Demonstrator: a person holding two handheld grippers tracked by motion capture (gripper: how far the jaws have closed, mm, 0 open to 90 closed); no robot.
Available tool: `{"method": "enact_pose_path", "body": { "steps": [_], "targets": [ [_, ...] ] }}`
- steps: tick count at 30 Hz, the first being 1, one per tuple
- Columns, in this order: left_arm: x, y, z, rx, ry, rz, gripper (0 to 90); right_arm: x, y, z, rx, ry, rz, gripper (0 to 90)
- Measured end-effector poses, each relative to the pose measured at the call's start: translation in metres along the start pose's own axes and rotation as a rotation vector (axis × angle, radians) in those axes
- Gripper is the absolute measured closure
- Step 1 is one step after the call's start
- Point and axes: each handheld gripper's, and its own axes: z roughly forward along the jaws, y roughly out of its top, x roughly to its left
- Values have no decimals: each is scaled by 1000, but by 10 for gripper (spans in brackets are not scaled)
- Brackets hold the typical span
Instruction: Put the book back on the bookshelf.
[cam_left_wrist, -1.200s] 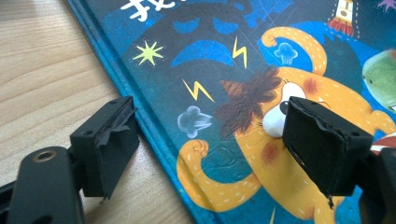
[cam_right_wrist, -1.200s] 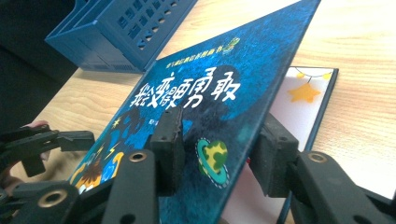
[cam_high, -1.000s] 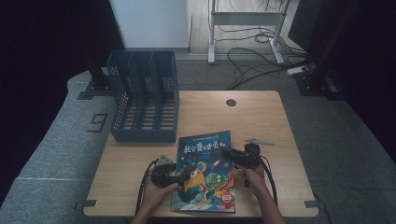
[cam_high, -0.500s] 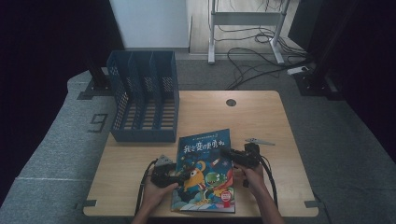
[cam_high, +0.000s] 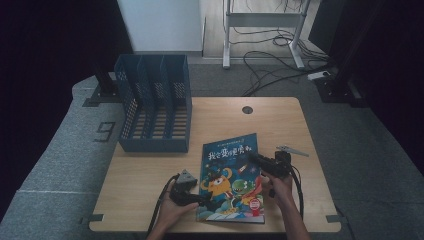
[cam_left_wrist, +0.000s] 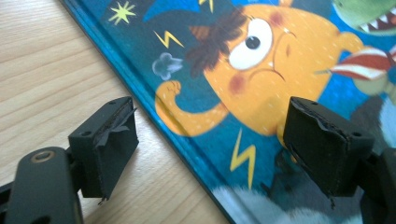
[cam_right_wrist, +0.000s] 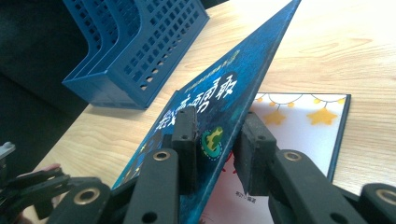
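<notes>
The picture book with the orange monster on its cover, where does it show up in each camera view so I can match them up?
High view: the picture book lies at the table's near edge, between both grippers.
Left gripper view: its cover fills the upper right, spine edge running diagonally.
Right gripper view: its front cover is lifted, between the right gripper jaws.
Shared landmark: the blue file rack.
</notes>
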Motion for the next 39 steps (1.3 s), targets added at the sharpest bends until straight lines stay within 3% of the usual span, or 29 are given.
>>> {"method": "enact_pose_path", "body": {
  "steps": [9, 15, 25, 34, 39],
  "targets": [
    [-11, 0, 1, 35, 21, 67, 160, -9, 1, -3, -5, -26, 12, 692],
    [-17, -1, 0, 50, 16, 86, 155, -11, 1, -6, -7, -38, 10, 691],
    [-31, -3, 1, 72, -39, 146, 140, -17, 2, -10, -14, -43, 19, 691],
    [-42, -6, 2, 81, -40, 171, 118, -26, 4, -16, -30, -57, 35, 694],
    [-42, -7, 3, 94, -48, 163, 113, -30, 5, -19, -37, -63, 43, 694]
  ]
}}
